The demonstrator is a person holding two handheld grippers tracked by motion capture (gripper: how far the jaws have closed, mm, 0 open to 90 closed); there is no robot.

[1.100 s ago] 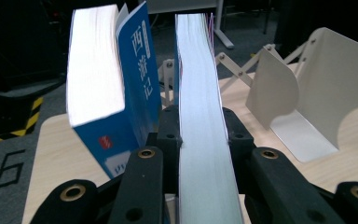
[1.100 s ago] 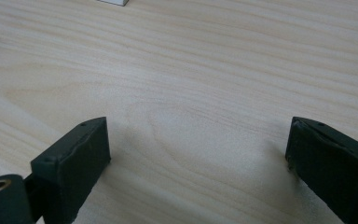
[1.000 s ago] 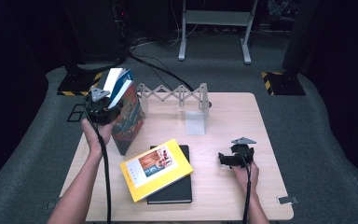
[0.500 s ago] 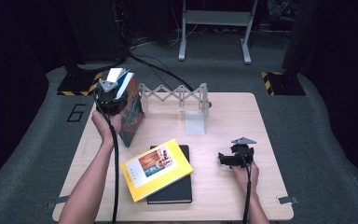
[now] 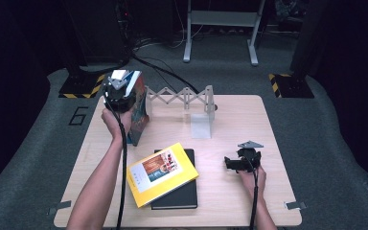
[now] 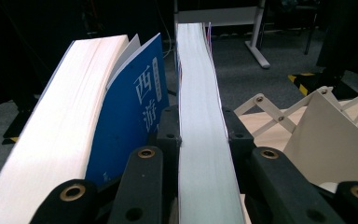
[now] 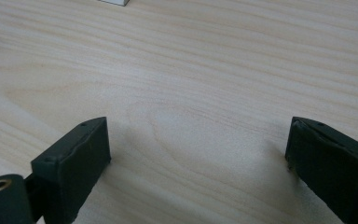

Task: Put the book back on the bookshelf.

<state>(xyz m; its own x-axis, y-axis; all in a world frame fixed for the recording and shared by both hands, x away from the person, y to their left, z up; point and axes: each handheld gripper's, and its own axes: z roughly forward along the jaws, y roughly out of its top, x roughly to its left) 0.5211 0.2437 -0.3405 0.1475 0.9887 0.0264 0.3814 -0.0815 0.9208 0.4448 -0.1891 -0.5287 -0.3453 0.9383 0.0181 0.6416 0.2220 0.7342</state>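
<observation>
The upright book (image 6: 200,140) is clamped between the left gripper (image 6: 200,135)'s jaws at the table's far-left, beside the blue book (image 6: 140,107), probably so it can be stood in the folding rack (image 5: 182,98). The right gripper (image 7: 198,154) rests wide open, empty.

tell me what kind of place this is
Probably a lab or studio set up for recording, not a home. A small wooden table stands alone on grey carpet, yellow-and-black hazard tape marks stand bases, and cables trail across the dark floor behind.
</observation>
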